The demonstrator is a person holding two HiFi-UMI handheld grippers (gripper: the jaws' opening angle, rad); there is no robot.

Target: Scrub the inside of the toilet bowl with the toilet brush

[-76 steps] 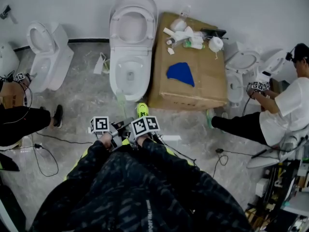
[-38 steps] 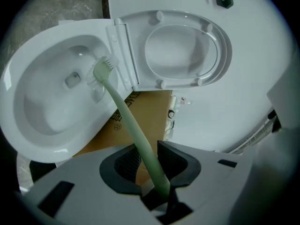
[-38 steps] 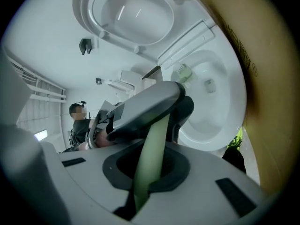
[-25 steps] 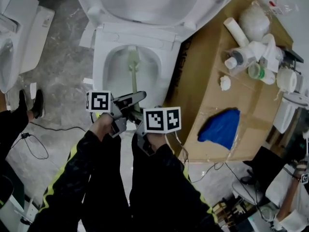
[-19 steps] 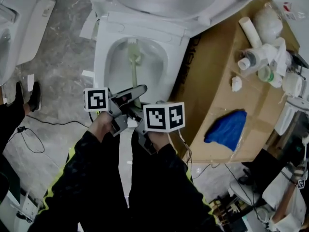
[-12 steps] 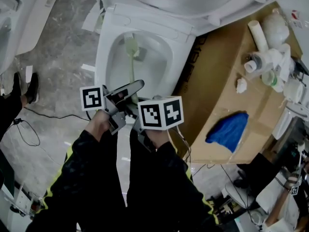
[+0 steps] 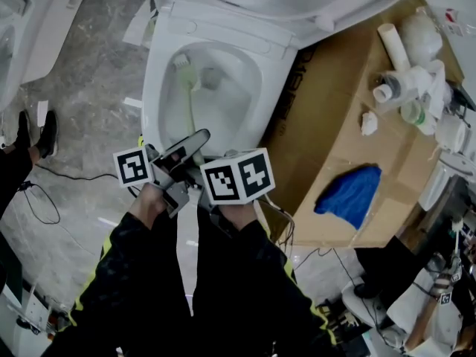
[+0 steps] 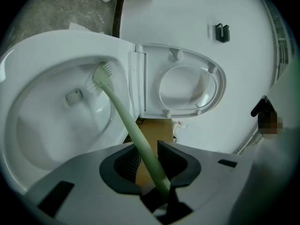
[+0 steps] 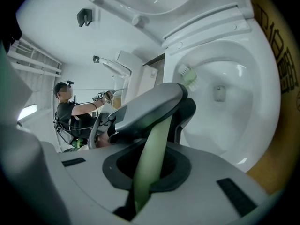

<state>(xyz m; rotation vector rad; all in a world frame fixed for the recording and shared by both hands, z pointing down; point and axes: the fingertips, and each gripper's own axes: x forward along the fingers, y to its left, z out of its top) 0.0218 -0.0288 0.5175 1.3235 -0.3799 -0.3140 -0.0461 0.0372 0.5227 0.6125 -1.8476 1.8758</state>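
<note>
We count two toilets for certain: the open toilet (image 7: pixel 277 73) and a second toilet (image 7: pixel 41 21) at upper left. One toilet brush (image 7: pixel 189 103). Two claws: left claw (image 8: pixel 150 170), right claw (image 9: pixel 147 172). One cardboard box (image 7: pixel 335 117), one blue cloth (image 7: pixel 348 198) on it. Two black shoes (image 7: pixel 47 132). The white bottles and rolls (image 7: pixel 401 88) on the box are too jumbled for us to count.

The toilet brush (image 7: pixel 190 117) is pale green from handle to bristles. The toilet bowl (image 7: pixel 249 121) is glossy white. The left gripper (image 8: pixel 149 165) and right gripper (image 9: pixel 147 165) are light grey with dark grey pads (image 8: pixel 178 161) and black-on-white square patterns. The cardboard box (image 7: pixel 335 147) is brown, the cloth (image 7: pixel 348 198) blue, the floor (image 7: pixel 82 103) mottled grey, and the sleeves (image 7: pixel 126 274) black with yellow-green stripes.
</note>
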